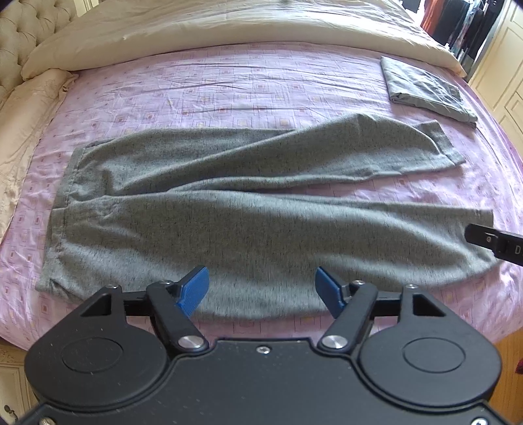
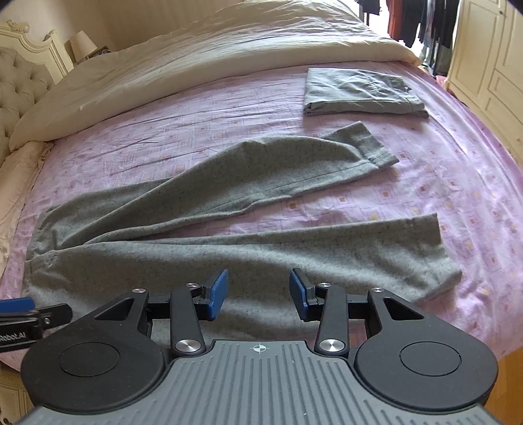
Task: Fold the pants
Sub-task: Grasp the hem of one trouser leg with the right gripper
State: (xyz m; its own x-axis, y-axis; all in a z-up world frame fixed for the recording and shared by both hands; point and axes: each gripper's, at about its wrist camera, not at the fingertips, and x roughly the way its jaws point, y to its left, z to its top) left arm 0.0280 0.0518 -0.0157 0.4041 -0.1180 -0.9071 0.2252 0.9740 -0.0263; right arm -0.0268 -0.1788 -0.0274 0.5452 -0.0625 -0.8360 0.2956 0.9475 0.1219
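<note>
I observe the grey pants [image 1: 261, 209] spread flat on the pink-sheeted bed [image 1: 202, 88], legs apart, with my left gripper [image 1: 261, 289] and right gripper [image 2: 258, 291] both spread wide, holding nothing, above the near leg.

Grey pants [image 1: 261, 209] spread flat — left gripper [image 1: 261, 289] fingers apart.

Heathered grey pants [image 1: 261, 209] lie on a pink sheet [image 1: 228, 85] printed with small squares; cream duvet [image 1: 228, 29]; blue fingertips [image 1: 193, 291].
</note>
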